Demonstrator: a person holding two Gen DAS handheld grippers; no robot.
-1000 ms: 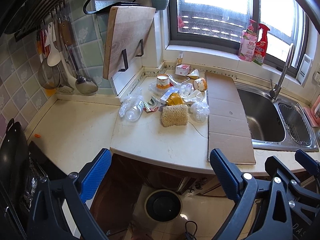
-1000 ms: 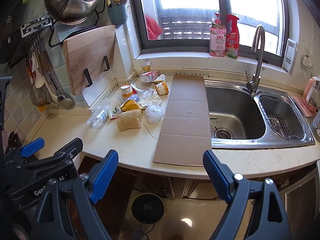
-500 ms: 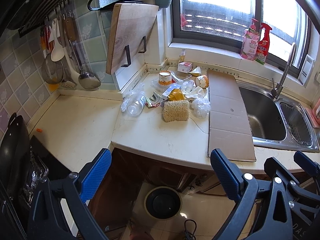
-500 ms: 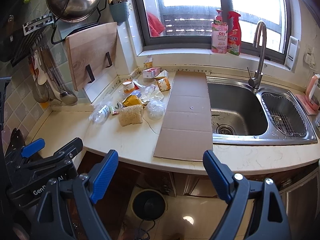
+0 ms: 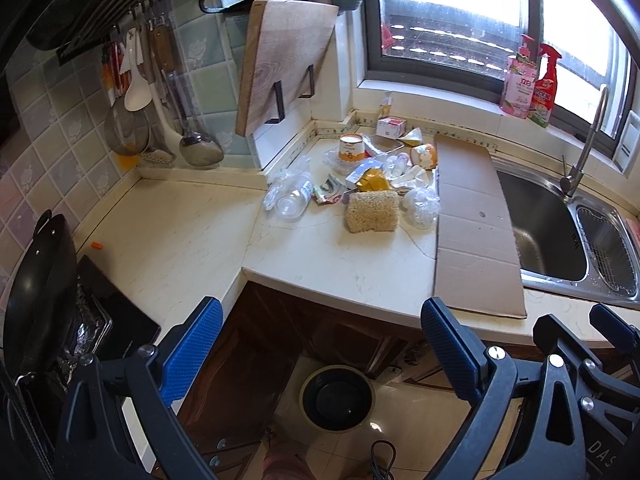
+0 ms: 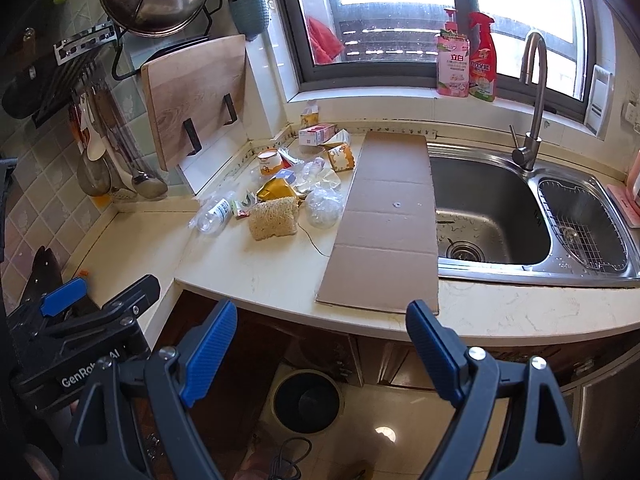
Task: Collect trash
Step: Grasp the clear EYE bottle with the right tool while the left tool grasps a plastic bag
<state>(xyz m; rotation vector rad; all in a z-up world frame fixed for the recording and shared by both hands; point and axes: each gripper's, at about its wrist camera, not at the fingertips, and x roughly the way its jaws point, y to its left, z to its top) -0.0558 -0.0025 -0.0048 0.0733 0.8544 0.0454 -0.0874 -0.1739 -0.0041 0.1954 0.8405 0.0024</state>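
**Approach stage: nothing yet picked up**

Both tongs held short of the counter, out over the floor. Left gripper spread wide, nothing between the blue pads; right gripper likewise wide and empty. No item collected so far, by the look of the heap.

Trash pile heaped on the countertop just left of the flat cardboard sheet, well apart from both grippers and ahead of them. Nearest to the tongs within the heap, all left of the cardboard: noodle block, touching it a crumpled clear bag, farther left a crushed plastic bottle. Bin on the floor, below the cardboard's near end and beneath the cabinet front.

Next, probably: reaching forward over the counter edge toward the heap, closing on one near piece, then carrying it down to the bin.
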